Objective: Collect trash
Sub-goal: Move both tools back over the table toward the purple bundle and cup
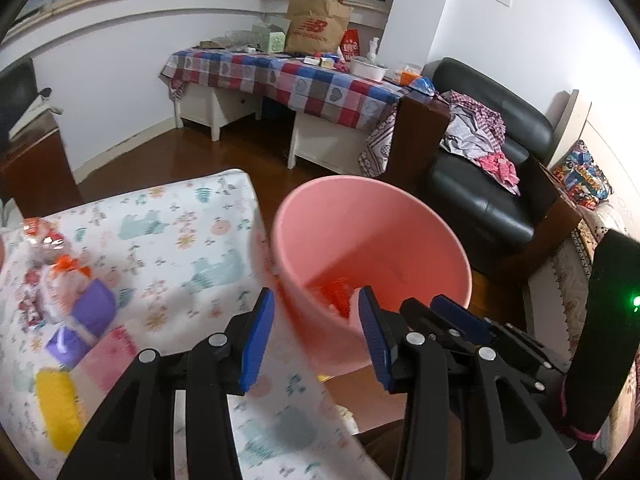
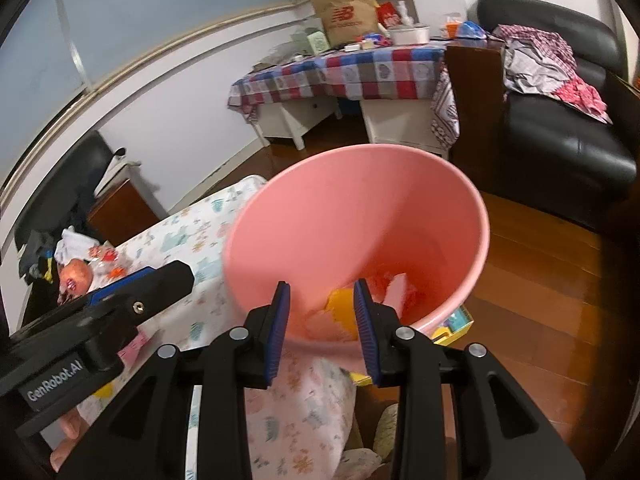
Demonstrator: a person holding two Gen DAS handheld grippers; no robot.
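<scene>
A pink bin [image 1: 372, 240] hangs tilted beside the edge of the floral-cloth table [image 1: 180, 240], with orange, yellow and white trash [image 2: 384, 292] in its bottom. My right gripper [image 2: 321, 292] is shut on the bin's near wall [image 2: 320, 336]; in the left wrist view it [image 1: 436, 308] reaches in at the bin's near right side. Just in front of the bin's outer wall, my left gripper [image 1: 316, 304] is open and holds nothing. More trash lies on the table to the left: purple packets [image 1: 88, 312], a yellow piece [image 1: 56, 408], a pink piece [image 1: 112, 356] and orange-red wrappers [image 1: 52, 264].
A black sofa [image 1: 492, 176] strewn with clothes stands at the right. Behind it is a checked-cloth table [image 1: 288, 80] bearing a brown paper bag [image 1: 316, 28]. Under the bin are wooden floor [image 2: 540, 280] and a yellow box [image 2: 452, 328]. A hand's fingers [image 2: 72, 428] show at lower left.
</scene>
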